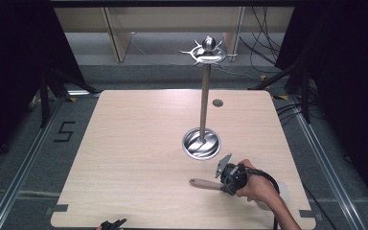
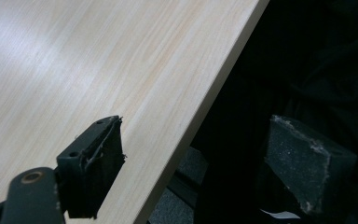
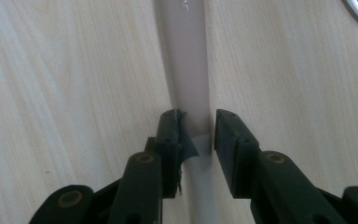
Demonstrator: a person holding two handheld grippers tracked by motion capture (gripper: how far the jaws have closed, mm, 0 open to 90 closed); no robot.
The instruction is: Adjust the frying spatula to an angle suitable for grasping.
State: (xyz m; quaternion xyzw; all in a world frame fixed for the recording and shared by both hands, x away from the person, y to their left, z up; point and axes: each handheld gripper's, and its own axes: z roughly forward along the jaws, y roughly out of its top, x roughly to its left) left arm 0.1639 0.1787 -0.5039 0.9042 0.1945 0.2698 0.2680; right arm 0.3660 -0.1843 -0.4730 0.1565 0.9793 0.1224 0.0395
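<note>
A pale beige utensil handle (image 3: 186, 56), smooth and slender, is pinched by the right claw (image 3: 196, 135) on the table (image 1: 134, 143), at five o'clock from the steel stand (image 1: 202, 143); the left claw (image 2: 205, 154) is spread wide at the table's edge.

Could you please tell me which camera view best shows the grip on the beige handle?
The right gripper view: the right hand-held gripper has its jaws shut on the beige handle. The high view shows the handle small, partly hidden by the hand.
</note>
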